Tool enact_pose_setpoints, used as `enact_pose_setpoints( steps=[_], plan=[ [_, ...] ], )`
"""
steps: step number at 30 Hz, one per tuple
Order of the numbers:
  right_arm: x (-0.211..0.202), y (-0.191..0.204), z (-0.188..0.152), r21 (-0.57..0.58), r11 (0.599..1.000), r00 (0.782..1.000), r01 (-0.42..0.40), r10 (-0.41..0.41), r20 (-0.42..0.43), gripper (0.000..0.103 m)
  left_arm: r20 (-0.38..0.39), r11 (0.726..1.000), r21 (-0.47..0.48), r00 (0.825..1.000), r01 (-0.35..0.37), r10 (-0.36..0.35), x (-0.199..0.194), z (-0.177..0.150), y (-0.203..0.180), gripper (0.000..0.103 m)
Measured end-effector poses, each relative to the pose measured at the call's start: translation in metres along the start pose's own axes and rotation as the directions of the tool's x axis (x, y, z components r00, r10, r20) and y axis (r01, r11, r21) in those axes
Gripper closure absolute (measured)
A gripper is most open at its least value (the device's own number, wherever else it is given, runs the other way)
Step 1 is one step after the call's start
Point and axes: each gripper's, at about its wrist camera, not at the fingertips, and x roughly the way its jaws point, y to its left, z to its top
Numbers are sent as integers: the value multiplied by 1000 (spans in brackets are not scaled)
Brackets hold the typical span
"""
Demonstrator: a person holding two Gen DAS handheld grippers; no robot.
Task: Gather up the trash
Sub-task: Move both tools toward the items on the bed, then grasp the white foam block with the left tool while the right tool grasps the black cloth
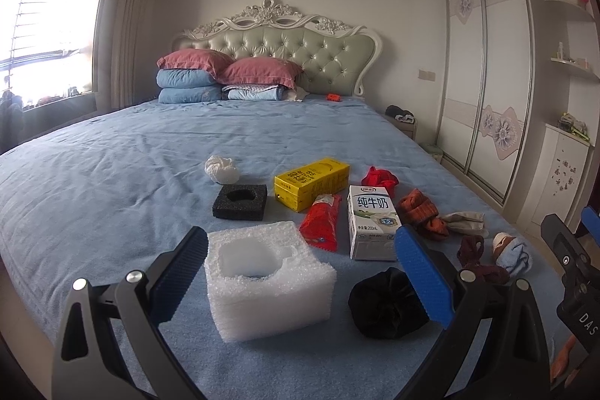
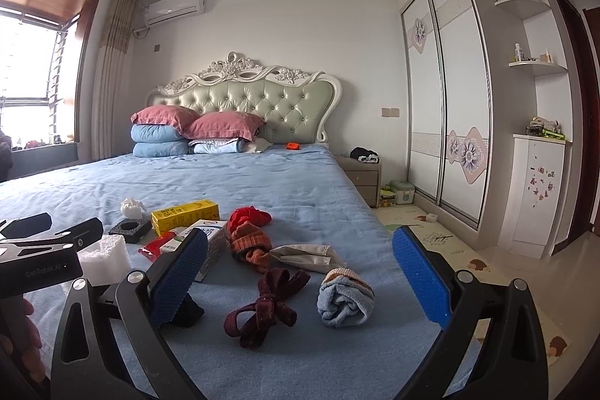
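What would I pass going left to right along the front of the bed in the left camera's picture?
White foam block → black bundle → maroon socks → blue sock roll.

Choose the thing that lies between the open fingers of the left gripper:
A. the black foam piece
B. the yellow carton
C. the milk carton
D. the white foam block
D: in the left wrist view the white foam block sits between the left gripper fingers, nearest to the camera.

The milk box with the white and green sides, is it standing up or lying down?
Standing up. The milk carton rests on its small bottom end on the blue bed sheet, its folded top up, beside the flat-lying red wrapper.
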Motion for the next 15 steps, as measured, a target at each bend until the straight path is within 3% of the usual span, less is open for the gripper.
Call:
enact_pose_setpoints(
  steps=[15],
  plan=[
    [4,5,-1,-1,1000,1000,-17,17,-17,8,-7,1000,-3,1000,-9,9,2,-3,7,4]
  ],
)
